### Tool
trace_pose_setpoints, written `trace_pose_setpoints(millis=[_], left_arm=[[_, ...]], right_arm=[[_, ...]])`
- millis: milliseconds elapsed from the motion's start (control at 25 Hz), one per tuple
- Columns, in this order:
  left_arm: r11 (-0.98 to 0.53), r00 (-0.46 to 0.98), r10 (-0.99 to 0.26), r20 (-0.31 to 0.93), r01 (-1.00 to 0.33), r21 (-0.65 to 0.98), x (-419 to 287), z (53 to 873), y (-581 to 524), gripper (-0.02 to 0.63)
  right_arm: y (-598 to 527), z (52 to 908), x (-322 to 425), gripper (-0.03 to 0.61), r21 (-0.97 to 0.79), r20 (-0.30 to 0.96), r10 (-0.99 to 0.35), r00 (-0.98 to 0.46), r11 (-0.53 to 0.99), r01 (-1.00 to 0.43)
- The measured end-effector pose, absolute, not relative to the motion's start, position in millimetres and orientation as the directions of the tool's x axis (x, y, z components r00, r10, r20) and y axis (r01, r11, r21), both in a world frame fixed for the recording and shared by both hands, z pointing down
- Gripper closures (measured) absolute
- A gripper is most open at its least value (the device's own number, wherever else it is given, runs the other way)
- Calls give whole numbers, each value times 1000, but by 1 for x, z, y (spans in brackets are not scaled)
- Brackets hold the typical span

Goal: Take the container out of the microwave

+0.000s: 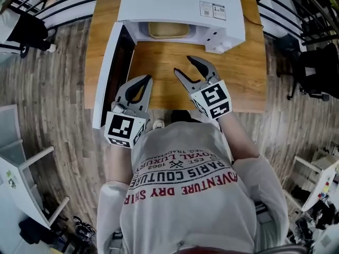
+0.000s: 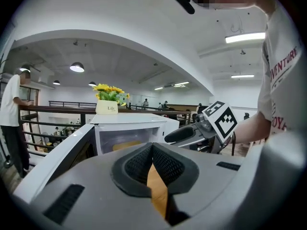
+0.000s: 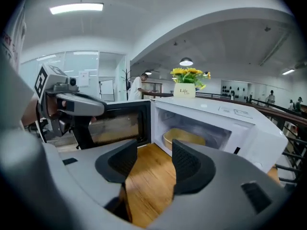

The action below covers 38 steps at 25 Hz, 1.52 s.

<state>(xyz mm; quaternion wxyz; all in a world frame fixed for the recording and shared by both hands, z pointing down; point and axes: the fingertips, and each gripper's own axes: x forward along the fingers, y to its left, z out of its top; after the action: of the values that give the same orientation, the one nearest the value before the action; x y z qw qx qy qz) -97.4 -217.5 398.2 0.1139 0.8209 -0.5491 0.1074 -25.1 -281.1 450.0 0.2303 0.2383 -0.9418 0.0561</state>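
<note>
container (image 1: 168,30): in microwave (image 1: 175,4), upper centre; looks light, rigid; I'd pinch near rim
right gripper (image 1: 183,65): spread
left gripper (image 1: 144,81): pressed together

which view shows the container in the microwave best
The right gripper view: it looks straight into the open microwave, so the tan container shows its rim and side. The head view shows only its top from above; the left gripper view shows just a tan sliver.

head view: overhead, facing down | both gripper views: low, near, facing microwave (image 3: 225,116) | shared: its open cavity
</note>
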Motion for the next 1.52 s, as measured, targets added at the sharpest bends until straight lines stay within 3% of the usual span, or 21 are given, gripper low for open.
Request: trace_pose_setpoints(millis=[400, 640, 880, 1120, 1280, 1520], left_arm=[[-263, 278, -931, 234, -960, 96, -111, 402, -248, 598], [-224, 234, -940, 250, -972, 68, -119, 406, -256, 597], [-203, 220, -937, 270, -975, 91, -118, 408, -257, 597], [-174, 195, -940, 279, -980, 99, -124, 411, -255, 598], [-159, 181, -944, 276, -982, 100, -128, 412, -252, 597], [-179, 197, -944, 263, -980, 92, -129, 409, -243, 597]], right_arm=[[-347, 517, -59, 350, 132, 693, -270, -669, 959, -251], [-376, 550, -83, 344, 298, 773, -274, -572, 953, -53], [-388, 581, -95, 350, 323, 845, -231, -482, 939, 116], [-390, 600, -100, 427, 341, 876, -223, -428, 913, 222], [-395, 600, -102, 525, 380, 864, -260, -431, 899, 220], [-392, 590, -99, 543, 377, 857, -266, -441, 908, 184]])
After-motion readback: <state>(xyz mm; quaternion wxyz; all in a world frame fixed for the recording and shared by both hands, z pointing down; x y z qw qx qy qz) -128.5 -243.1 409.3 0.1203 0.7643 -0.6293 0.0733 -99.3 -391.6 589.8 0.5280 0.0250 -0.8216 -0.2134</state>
